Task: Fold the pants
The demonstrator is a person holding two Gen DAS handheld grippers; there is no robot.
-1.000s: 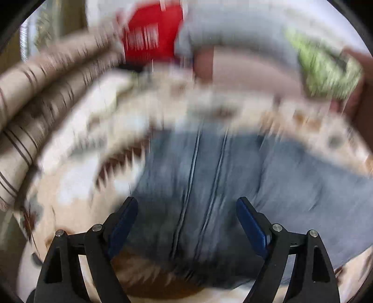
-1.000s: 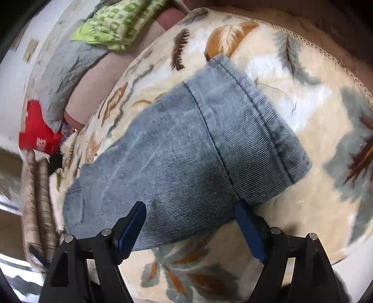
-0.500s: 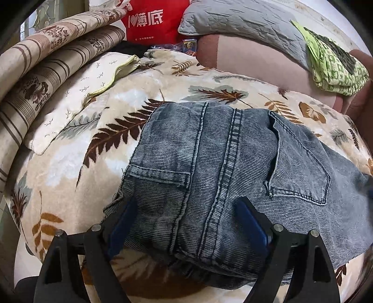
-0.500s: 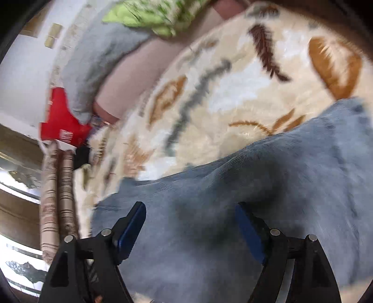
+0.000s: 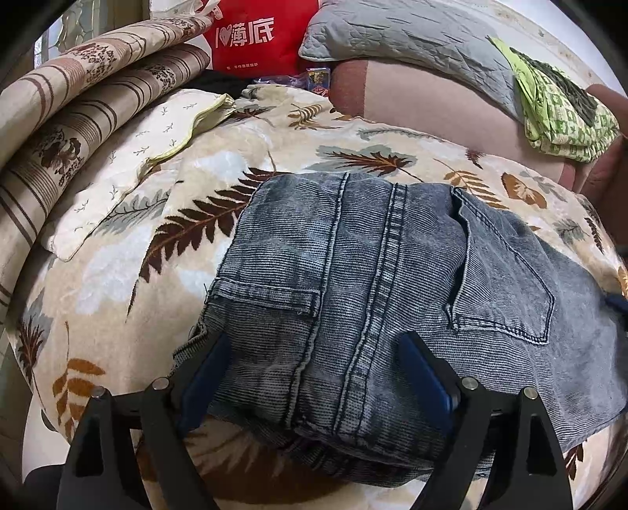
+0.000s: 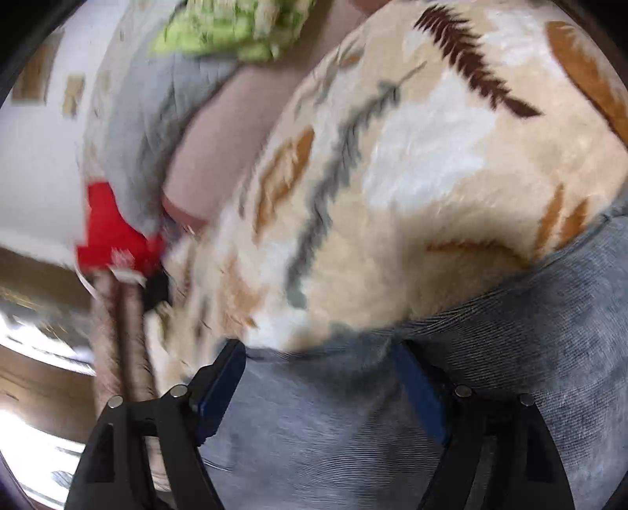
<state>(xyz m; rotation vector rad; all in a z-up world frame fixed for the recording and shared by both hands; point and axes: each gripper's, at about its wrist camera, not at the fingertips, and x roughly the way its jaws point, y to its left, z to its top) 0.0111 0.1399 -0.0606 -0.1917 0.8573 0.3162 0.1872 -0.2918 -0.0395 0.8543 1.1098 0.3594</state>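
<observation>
- Left gripper (image 5: 318, 382): pitched downward, its 2 black arms spread, blue-padded jaws set wide apart.
- Right gripper (image 6: 320, 386): also angled downward, 2 blue-padded jaws wide apart, view smeared by blur.

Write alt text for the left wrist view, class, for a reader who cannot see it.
Grey-blue jeans lie folded, back pockets up, on a leaf-patterned blanket, with the open left gripper straddling their near edge. Behind are striped bedding, a red bag, a grey pillow and a green cloth.
</observation>
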